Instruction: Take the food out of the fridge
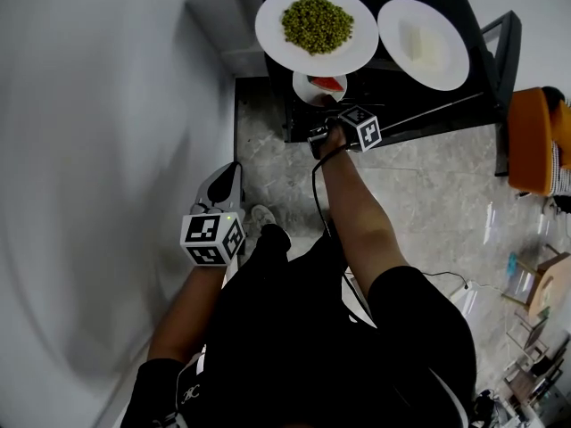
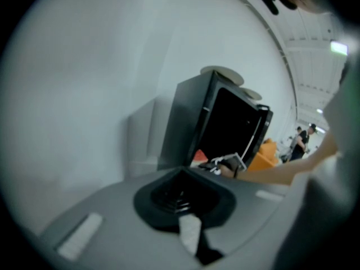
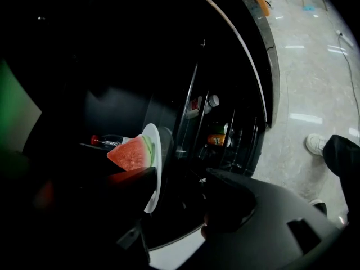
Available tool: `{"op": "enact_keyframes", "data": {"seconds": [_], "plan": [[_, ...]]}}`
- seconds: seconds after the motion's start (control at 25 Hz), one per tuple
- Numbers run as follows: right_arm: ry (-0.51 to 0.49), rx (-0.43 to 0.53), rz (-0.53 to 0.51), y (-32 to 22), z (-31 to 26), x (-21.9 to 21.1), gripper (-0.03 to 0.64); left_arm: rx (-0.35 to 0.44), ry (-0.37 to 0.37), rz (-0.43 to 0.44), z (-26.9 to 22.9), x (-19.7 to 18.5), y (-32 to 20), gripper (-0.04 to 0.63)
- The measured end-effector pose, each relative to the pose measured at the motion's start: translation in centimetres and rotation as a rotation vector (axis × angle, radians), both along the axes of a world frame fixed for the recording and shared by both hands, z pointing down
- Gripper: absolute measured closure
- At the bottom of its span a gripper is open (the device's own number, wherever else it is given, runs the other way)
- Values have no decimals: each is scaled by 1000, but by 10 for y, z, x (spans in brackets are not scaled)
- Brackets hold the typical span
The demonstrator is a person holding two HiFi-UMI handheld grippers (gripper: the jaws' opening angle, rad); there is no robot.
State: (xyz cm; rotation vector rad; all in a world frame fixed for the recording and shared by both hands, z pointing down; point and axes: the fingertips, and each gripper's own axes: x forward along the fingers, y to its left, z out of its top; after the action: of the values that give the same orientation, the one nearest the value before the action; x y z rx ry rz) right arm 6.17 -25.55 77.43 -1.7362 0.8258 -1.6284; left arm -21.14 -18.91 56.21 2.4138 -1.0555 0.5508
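While two dishes already stand outside, one plate is not yet clear of the fridge [image 1: 419, 105].
Out: plate of green peas [image 1: 317, 25] and plate with a pale white slab [image 1: 424, 43], side by side on the fridge top. Pending: small watermelon plate [image 3: 147, 151], at the open front of the fridge; right gripper [image 3: 180, 179] holds its jaws parted to either side of the rim, not visibly pinching it. Idle: left gripper [image 1: 227, 181], clenched on nothing, hanging near the wall. Left to do, by my reading: grip, withdraw, set down. The bottles [image 3: 216, 138] in the door rack are untouched.
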Motion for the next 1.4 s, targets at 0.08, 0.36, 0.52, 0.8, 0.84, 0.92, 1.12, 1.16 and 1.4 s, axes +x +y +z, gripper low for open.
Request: {"op": "enact_keyframes", "data": {"seconds": [0.08, 0.36, 0.52, 0.8, 0.84, 0.92, 1.12, 1.16, 1.4], "plan": [[-13, -5, -13, 5, 3, -2, 344, -3, -2, 11, 2, 2, 4, 595], [-26, 46, -32, 12, -3, -6, 386, 1, -2, 33, 1, 6, 12, 595], [-6, 70, -83, 2, -15, -7, 536, -7, -4, 27, 3, 3, 15, 595], [-73, 80, -84, 2, -21, -10, 584, -16, -4, 29, 4, 1, 20, 595], [-83, 91, -81, 3, -22, -12, 586, -14, -3, 28, 3, 1, 20, 595], [-95, 134, -74, 5, -25, -14, 591, -14, 2, 24, 1, 0, 19, 595], [-89, 245, -64, 2, -42, -12, 606, -11, 12, 22, -1, 1, 19, 595], [-85, 252, -71, 2, -44, -12, 606, -9, 14, 22, -1, 1, 19, 595], [-80, 274, -100, 18, -48, -17, 607, 19, 31, 43, -12, 11, 21, 595]]}}
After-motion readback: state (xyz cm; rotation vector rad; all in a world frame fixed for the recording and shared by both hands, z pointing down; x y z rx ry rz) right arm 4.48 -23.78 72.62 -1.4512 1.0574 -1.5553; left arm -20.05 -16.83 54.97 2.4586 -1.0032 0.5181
